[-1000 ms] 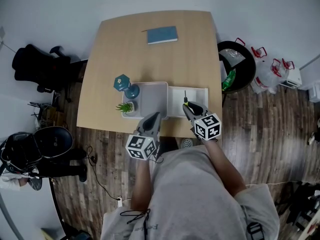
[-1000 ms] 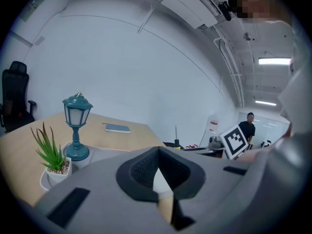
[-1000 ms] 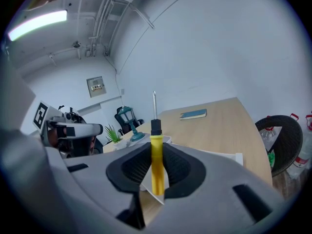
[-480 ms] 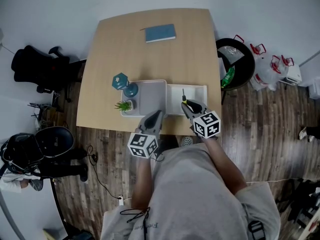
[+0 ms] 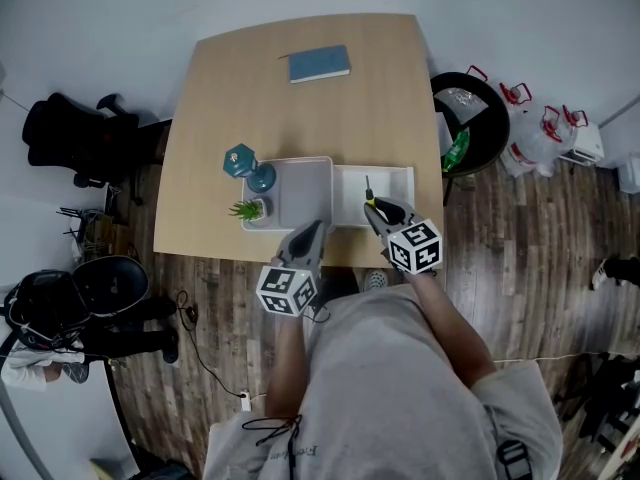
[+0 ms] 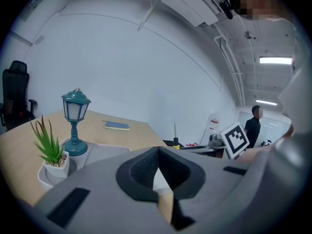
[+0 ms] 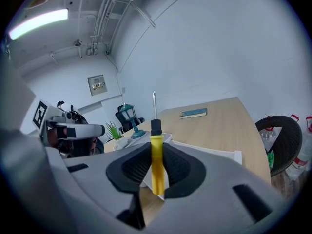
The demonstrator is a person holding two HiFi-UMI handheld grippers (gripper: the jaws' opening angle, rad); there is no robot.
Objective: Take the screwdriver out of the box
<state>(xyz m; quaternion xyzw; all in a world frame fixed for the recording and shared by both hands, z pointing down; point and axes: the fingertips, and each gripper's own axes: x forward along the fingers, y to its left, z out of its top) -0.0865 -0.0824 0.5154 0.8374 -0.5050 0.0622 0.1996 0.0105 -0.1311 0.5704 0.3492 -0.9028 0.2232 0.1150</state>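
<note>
Pale wood makes up the one table (image 5: 300, 118) in front of me. It stands on a dark plank floor (image 5: 520, 258), under plain white walls.

I hold two grippers. My right gripper (image 7: 157, 152) is clamped on the one screwdriver (image 7: 157, 165). Its pads press on both sides of the yellow handle. The black collar and the thin metal shaft stand straight up past my fingertips. The screwdriver hangs over the near part of the one white box (image 5: 392, 180), just ahead of and below those fingers. I cannot tell whether its lower end is clear of the box.

My left gripper (image 6: 159, 150) has its tips together with nothing between them. It hovers at the table's near edge, just short of the one grey tray (image 5: 305, 183). The tray lies side by side with the white box, to the left of my right fingers.

Ahead of my left fingers and to their left are two small things. One is a teal lantern (image 6: 75, 116), standing upright at the tray's far left corner. The other is a green potted plant (image 6: 48, 145) in a white pot, nearer to me than the lantern.

One blue book (image 5: 319, 64) lies flat at the far end of the table, well beyond both sets of fingers.

Off the table, to the right of my right fingers, stands one black round bin (image 5: 470, 128). White bags with red handles (image 5: 545, 138) sit beside it. Two black chairs (image 5: 75, 133) stand on the floor, well to the left of my left fingers.
</note>
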